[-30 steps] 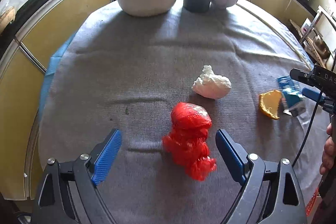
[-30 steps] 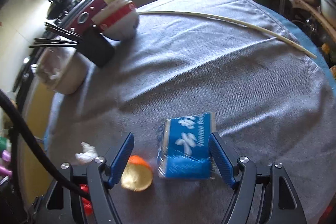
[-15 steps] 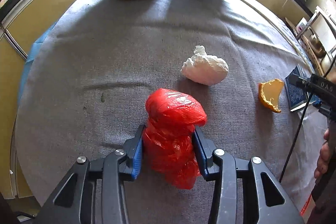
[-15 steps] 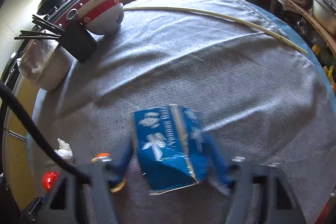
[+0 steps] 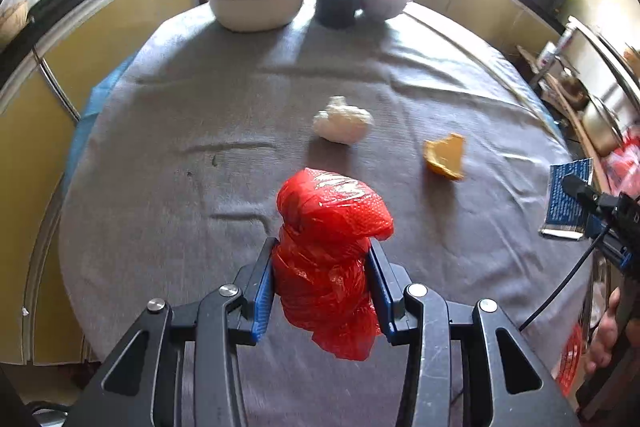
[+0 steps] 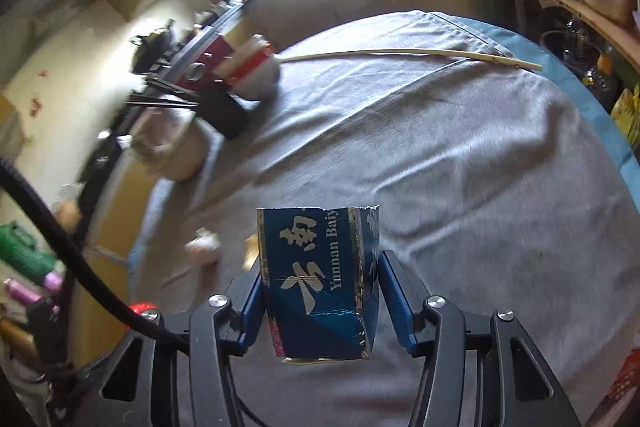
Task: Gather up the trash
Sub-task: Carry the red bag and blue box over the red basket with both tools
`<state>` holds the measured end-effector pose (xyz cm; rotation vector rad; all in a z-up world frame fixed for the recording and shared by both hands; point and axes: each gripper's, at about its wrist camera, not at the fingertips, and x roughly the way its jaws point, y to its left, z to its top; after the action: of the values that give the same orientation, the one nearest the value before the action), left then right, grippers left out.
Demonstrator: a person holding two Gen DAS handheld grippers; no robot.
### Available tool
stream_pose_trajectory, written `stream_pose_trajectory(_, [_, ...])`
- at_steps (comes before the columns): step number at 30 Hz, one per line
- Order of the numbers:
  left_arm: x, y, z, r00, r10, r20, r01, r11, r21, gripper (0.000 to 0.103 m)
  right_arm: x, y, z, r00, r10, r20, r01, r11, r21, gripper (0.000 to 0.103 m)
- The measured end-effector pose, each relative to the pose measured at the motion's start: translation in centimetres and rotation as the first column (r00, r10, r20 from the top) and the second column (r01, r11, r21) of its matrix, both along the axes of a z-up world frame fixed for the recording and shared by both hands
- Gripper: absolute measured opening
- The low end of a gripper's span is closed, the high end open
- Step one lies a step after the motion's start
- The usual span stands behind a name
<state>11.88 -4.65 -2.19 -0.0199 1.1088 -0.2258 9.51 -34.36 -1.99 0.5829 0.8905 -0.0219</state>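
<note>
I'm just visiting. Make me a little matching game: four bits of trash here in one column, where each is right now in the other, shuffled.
1. crumpled red plastic bag
2. torn blue cardboard box
3. white paper wad
4. orange peel piece

a. on cloth, mid-table
b. between left fingers
c. on cloth, right of the wad
d. between right fingers

Pairs: 1-b, 2-d, 3-a, 4-c

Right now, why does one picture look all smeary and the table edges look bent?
Right wrist view: the red-and-white bowl and black utensil holder are smeared by motion blur, while the held blue cardboard box is sharp. Left wrist view: sharper, window glare up top. Both: the fisheye lens bends the grey tablecloth edges.
</note>
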Motion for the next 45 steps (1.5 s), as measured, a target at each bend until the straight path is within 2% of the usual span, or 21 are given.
stream_pose_trajectory(6, [-3.9, -0.5, 2.1, 0.998, -0.069, -0.005, 0.068, 0.996, -0.065, 0.044, -6.7, 0.6, 1.5, 0.998, 0.026, 0.055, -0.028, 0.999, 0.031, 0.056])
stream_pose_trajectory(15, [-9.1, -3.1, 4.3, 0.986, -0.165, 0.012, 0.165, 0.984, -0.070, 0.044, -15.6, -0.5, 2.4, 0.990, 0.033, 0.140, -0.042, 0.997, 0.058, 0.056])
stream_pose_trajectory(21, [-12.2, -6.7, 5.1, 0.965, -0.262, 0.009, 0.262, 0.963, -0.062, 0.044, -20.4, -2.7, 1.9, 0.989, -0.022, 0.148, 0.009, 0.996, 0.088, 0.056])
stream_pose_trajectory(27, [-14.6, -11.0, 5.0, 0.932, -0.362, -0.001, 0.362, 0.932, -0.029, 0.044, -24.8, -6.2, 0.8, 0.986, -0.109, 0.130, 0.093, 0.989, 0.117, 0.056])
stream_pose_trajectory(30, [-15.8, -13.1, 4.9, 0.910, -0.415, -0.007, 0.415, 0.910, -0.009, 0.044, -27.1, -8.1, 0.4, 0.980, -0.160, 0.114, 0.148, 0.983, 0.110, 0.056])
stream_pose_trajectory(33, [-17.2, -15.7, 4.7, 0.878, -0.479, -0.009, 0.479, 0.877, 0.018, 0.044, -29.6, -10.3, -0.1, 0.969, -0.225, 0.098, 0.215, 0.971, 0.105, 0.056])
stream_pose_trajectory(37, [-19.0, -19.2, 4.3, 0.824, -0.567, -0.023, 0.567, 0.823, 0.034, 0.044, -33.2, -13.7, -0.7, 0.944, -0.320, 0.079, 0.311, 0.944, 0.111, 0.056])
stream_pose_trajectory(42, [-21.7, -23.8, 3.3, 0.737, -0.674, -0.046, 0.675, 0.737, 0.034, 0.044, -36.8, -16.7, -1.3, 0.914, -0.401, 0.060, 0.393, 0.913, 0.113, 0.056])
stream_pose_trajectory(45, [-23.6, -26.4, 2.3, 0.672, -0.737, -0.069, 0.740, 0.672, 0.028, 0.044, -38.4, -17.8, -1.9, 0.901, -0.432, 0.043, 0.424, 0.897, 0.120, 0.056])
